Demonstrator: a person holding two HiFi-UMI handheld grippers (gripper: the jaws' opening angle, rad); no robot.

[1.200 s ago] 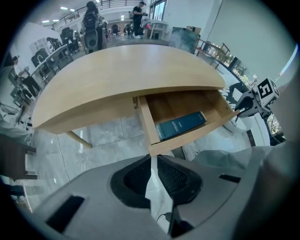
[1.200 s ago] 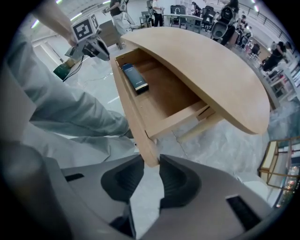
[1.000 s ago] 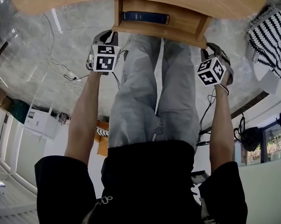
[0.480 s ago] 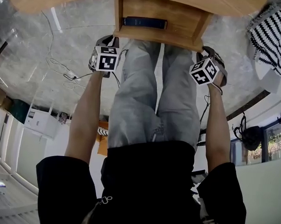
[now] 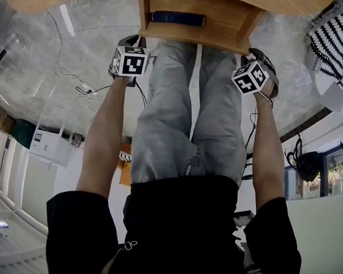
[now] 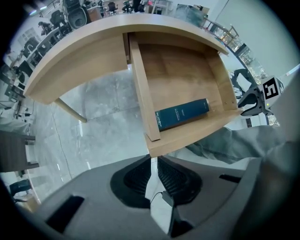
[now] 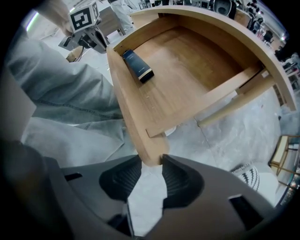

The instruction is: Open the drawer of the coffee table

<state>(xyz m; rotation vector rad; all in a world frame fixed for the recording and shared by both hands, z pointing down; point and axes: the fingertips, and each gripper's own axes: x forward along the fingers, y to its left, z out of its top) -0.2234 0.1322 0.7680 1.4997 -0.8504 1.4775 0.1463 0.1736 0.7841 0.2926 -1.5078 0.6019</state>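
Note:
The wooden drawer (image 5: 194,37) stands pulled out from the coffee table (image 6: 79,56), with a dark blue book (image 5: 178,18) lying inside. My left gripper (image 5: 131,59) hangs just short of the drawer's front left corner (image 6: 154,147). Its jaws (image 6: 153,161) keep a narrow gap with only floor showing through. My right gripper (image 5: 255,76) is at the front right corner (image 7: 149,149). Its jaws (image 7: 151,165) have just been opening, and the corner sits loose between the tips, close to one pad. The book (image 7: 137,65) lies against the drawer's front board.
The person's grey trouser legs (image 5: 190,106) stand between the two grippers, right against the drawer front. Cables (image 5: 77,85) trail on the marble floor at the left. A black-and-white striped cloth (image 5: 334,44) lies at the right. A table leg (image 6: 70,110) slants down at the left.
Both grippers have crept up the picture, closer to the drawer's front corners. The right marker cube has tilted a little. The drawer stays pulled out.

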